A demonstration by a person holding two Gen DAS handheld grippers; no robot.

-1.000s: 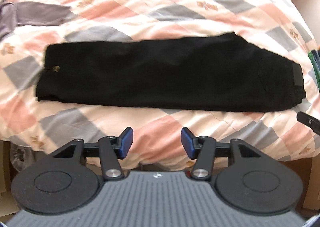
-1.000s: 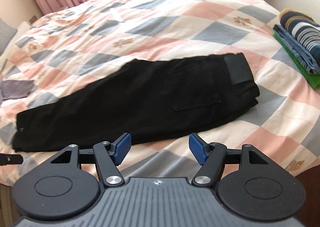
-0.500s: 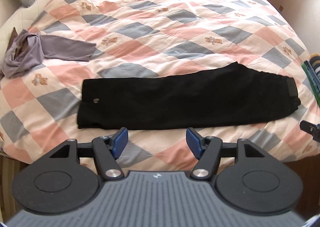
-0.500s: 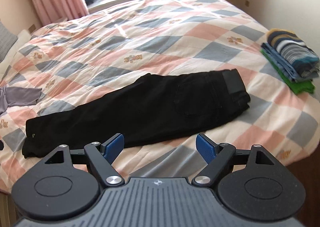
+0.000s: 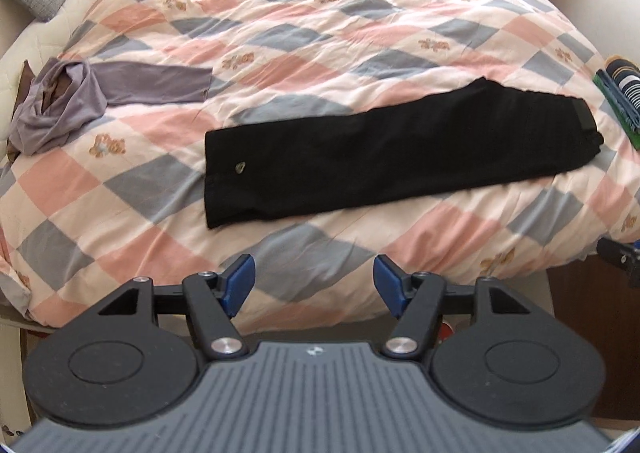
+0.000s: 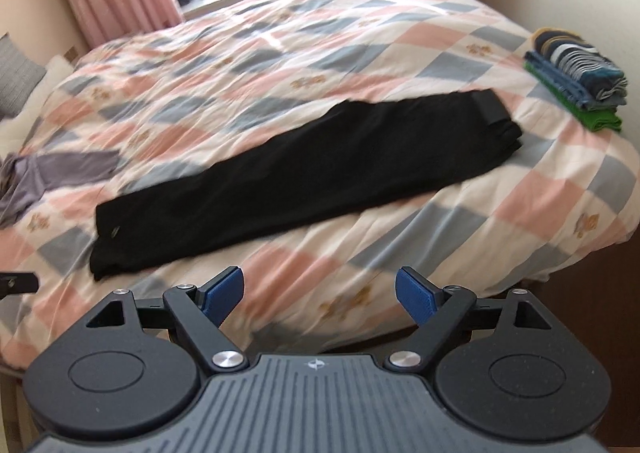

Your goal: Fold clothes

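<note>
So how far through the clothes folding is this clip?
Done: a stack of folded clothes sits at the bed's right edge. In hand: nothing; the left gripper and right gripper are both open, off the bed. The black trousers lie flat, apparently folded leg over leg lengthwise, but not yet folded short. Left: finishing them, then the crumpled grey garment near the pillows.

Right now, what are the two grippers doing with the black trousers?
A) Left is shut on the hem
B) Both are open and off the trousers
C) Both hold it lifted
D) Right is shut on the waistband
B: the left gripper and right gripper stand open, short of the black trousers, which lie flat on the bed.
</note>
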